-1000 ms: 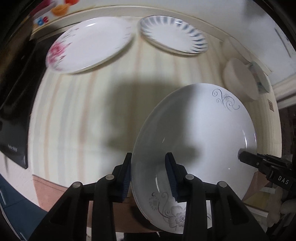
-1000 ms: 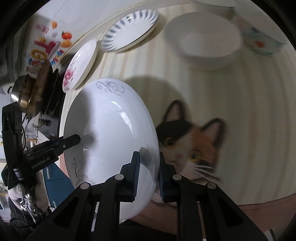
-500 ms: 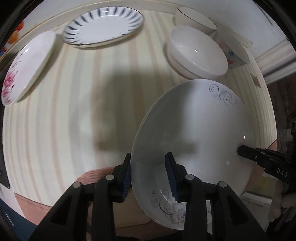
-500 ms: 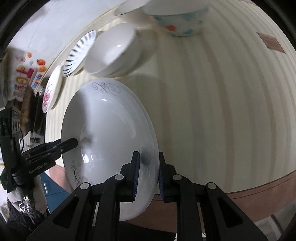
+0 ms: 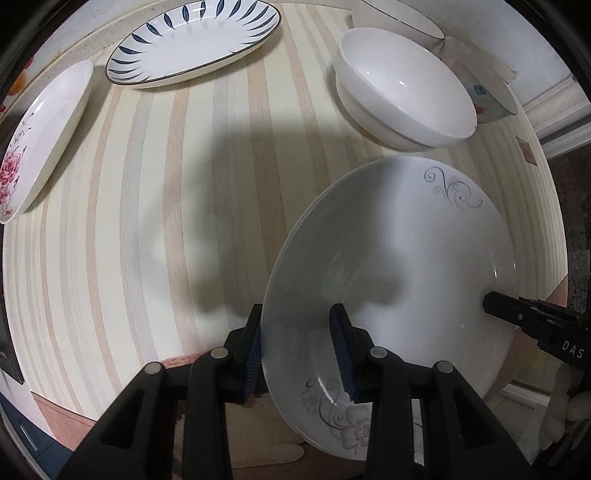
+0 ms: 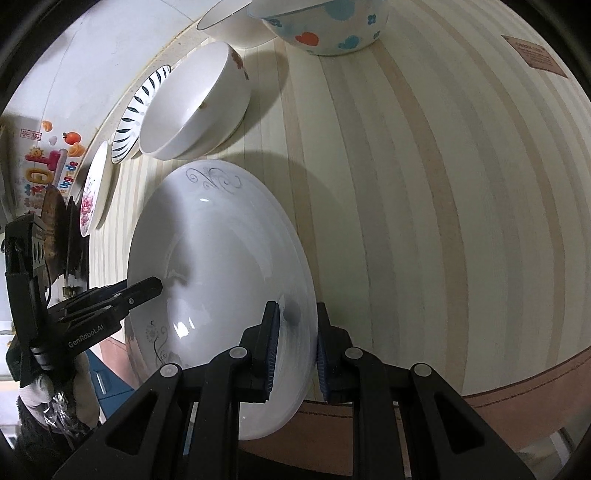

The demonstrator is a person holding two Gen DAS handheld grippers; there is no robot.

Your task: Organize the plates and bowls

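A white plate with grey floral scrolls (image 5: 399, 266) is held above the striped table by both grippers. My left gripper (image 5: 297, 350) is shut on its near rim. My right gripper (image 6: 293, 347) is shut on the opposite rim; the plate also shows in the right wrist view (image 6: 218, 273). A white bowl (image 5: 402, 92) sits just beyond the plate. A blue-leaf plate (image 5: 192, 40) and a pink-rose plate (image 5: 40, 136) lie at the far left.
A spotted bowl (image 6: 325, 22) and another white bowl (image 6: 229, 22) stand at the table's back by the wall. The striped table (image 6: 443, 184) extends right. A brown table edge (image 6: 517, 384) runs along the front.
Both grippers carried the plate to the right across the table, away from the other plates and toward the bowls. The cat-picture mat has passed out of view. The grip is unchanged.
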